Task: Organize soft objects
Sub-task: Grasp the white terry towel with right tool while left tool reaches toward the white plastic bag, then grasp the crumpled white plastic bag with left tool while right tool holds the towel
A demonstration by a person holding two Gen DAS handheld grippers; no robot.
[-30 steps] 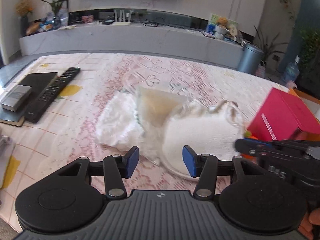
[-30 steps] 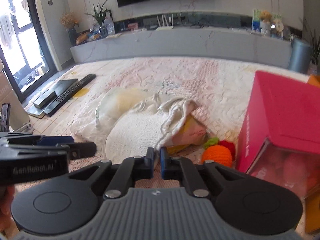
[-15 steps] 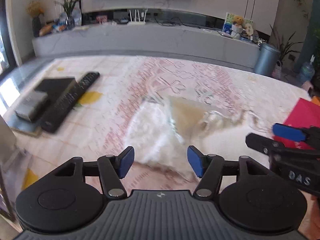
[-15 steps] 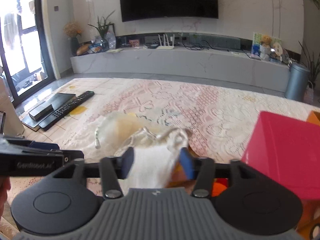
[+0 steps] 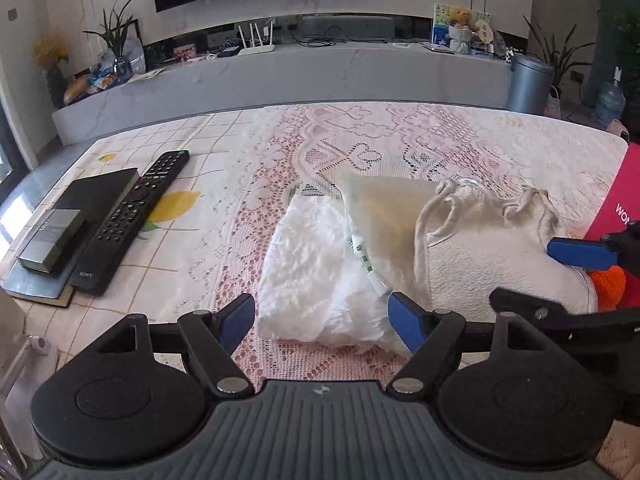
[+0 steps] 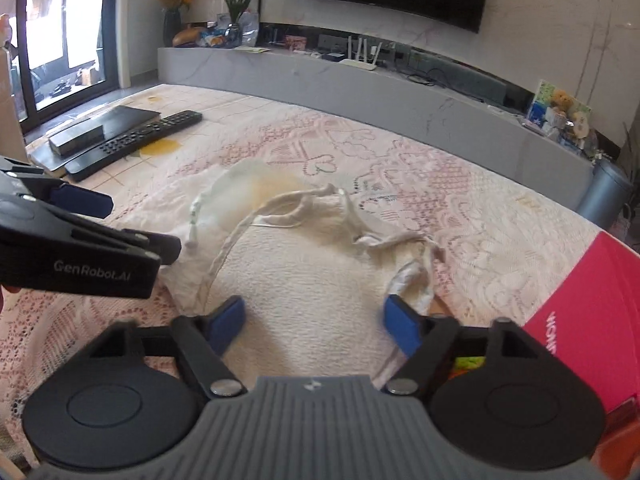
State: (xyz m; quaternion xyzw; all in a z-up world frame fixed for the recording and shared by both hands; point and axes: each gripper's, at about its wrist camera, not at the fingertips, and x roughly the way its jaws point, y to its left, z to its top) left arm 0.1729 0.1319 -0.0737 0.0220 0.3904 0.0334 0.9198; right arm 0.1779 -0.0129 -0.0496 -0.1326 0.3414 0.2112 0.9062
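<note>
- Two tongs are in my hands, and both stand with their blue pads spread wide, holding nothing.
- My left tongs [image 5: 322,320] hover low over the near edge of the table, with the crinkled white plastic bag [image 5: 316,268] lying between and just beyond the pads.
- My right tongs [image 6: 314,320] hang over the cream textured cloth drawstring bag [image 6: 320,276], which fills the gap between the pads; I cannot tell whether the pads touch the cloth.
- From the left camera the cloth bag [image 5: 496,256] lies right of the plastic bag, touching it, with a translucent yellowish pouch [image 5: 384,208] tucked behind and between them.
- An orange knitted soft toy [image 5: 608,282] peeks out at the cloth bag's right side, against the pink rectangular cardboard box [image 6: 592,320] at the table's right edge.
- All of these rest on the pink-and-cream lace tablecloth [image 5: 360,140], around the middle of the table.
- Near the table's left edge lies a long black remote control [image 5: 132,216], beside a flat black book [image 5: 92,196] carrying a small grey box [image 5: 52,240].
</note>
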